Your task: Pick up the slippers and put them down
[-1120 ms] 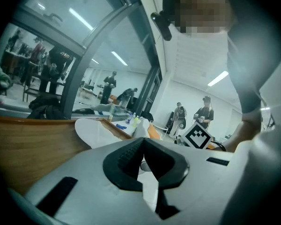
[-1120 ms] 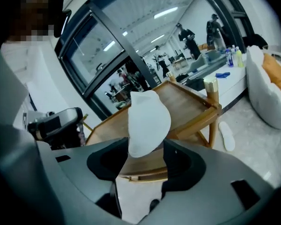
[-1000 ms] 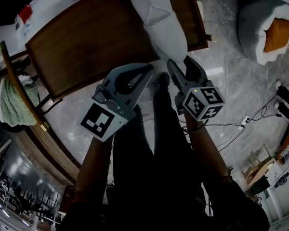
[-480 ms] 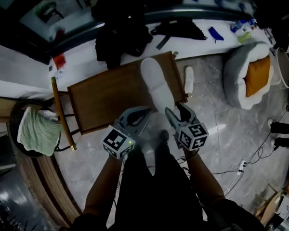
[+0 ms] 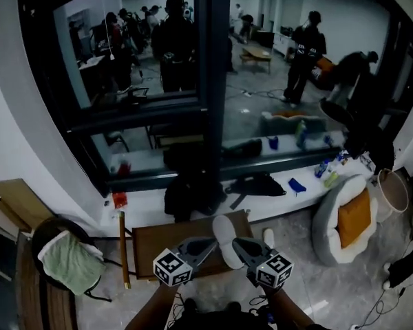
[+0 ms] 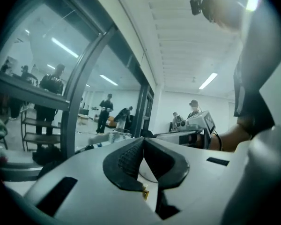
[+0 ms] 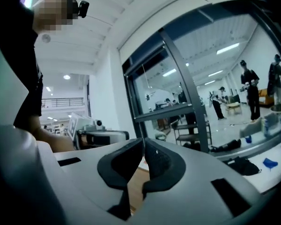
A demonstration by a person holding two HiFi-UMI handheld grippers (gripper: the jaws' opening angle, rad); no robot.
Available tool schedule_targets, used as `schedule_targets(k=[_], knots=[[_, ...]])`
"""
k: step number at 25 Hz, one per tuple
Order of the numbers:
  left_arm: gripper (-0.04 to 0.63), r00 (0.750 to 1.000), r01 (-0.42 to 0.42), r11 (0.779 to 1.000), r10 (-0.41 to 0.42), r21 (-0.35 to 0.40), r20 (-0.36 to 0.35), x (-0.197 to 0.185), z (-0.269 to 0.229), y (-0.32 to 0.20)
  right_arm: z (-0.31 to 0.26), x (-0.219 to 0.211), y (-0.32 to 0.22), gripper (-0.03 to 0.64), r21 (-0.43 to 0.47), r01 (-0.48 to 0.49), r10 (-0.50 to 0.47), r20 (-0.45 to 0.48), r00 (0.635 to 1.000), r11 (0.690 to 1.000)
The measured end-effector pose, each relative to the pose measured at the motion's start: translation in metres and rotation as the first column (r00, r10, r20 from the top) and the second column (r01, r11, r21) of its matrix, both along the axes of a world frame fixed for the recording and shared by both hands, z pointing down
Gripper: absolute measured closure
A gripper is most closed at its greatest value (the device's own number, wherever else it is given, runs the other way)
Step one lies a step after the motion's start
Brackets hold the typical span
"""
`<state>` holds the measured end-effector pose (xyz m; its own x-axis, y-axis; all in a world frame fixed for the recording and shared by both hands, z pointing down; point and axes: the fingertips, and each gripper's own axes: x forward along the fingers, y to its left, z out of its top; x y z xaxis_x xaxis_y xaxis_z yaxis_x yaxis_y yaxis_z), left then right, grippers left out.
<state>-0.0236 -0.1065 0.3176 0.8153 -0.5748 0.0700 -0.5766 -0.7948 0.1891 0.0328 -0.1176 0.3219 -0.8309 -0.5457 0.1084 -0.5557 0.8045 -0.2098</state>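
A white slipper [image 5: 226, 238] lies on the brown wooden table [image 5: 158, 249], low in the head view. A second white slipper [image 5: 268, 237] lies on the floor just right of the table. My left gripper [image 5: 211, 243] hangs in front of the table's near edge, left of the slipper, and its jaws [image 6: 143, 142] are shut on nothing. My right gripper [image 5: 235, 242] hangs beside the slipper's near end. Its jaws [image 7: 144, 143] are closing and meet at the tips with nothing between them. Both grippers point level at the window.
A big dark-framed window [image 5: 210, 81] with a white ledge [image 5: 275, 201] holding dark clothes and small items fills the back. A white pet bed [image 5: 347, 218] with an orange cushion lies right. A chair with a green towel [image 5: 65, 260] stands left. People stand beyond the glass.
The head view has swung up from the table to the window. Both grippers have risen away from the slipper, which stays on the table.
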Motion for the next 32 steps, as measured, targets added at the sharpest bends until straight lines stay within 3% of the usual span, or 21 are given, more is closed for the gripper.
schedule_targets(k=[5,9,24,32], knots=[[0.584,0.997,-0.076,0.996,0.075,0.039,0.022,0.0,-0.031,0.021,-0.055,-0.01,0.019,0.588,0.092,0.087,-0.094,0.076,0.993,0.992],[0.584,0.995,-0.099,0.993,0.098,0.058,0.022,0.001,-0.04,0.027,-0.07,-0.012,0.023,0.588,0.136,0.099,-0.11,0.074,0.991,0.986],[0.584,0.97,-0.245,0.968,0.243,0.061,0.027,0.019,-0.043,0.02,-0.059,-0.022,0.021,0.588,0.178,0.191,-0.192,-0.01,0.981,0.965],[0.584,0.959,-0.282,0.958,0.28,0.06,0.03,0.022,-0.043,0.014,-0.058,-0.021,0.007,0.588,0.161,0.143,-0.146,0.002,0.989,0.976]])
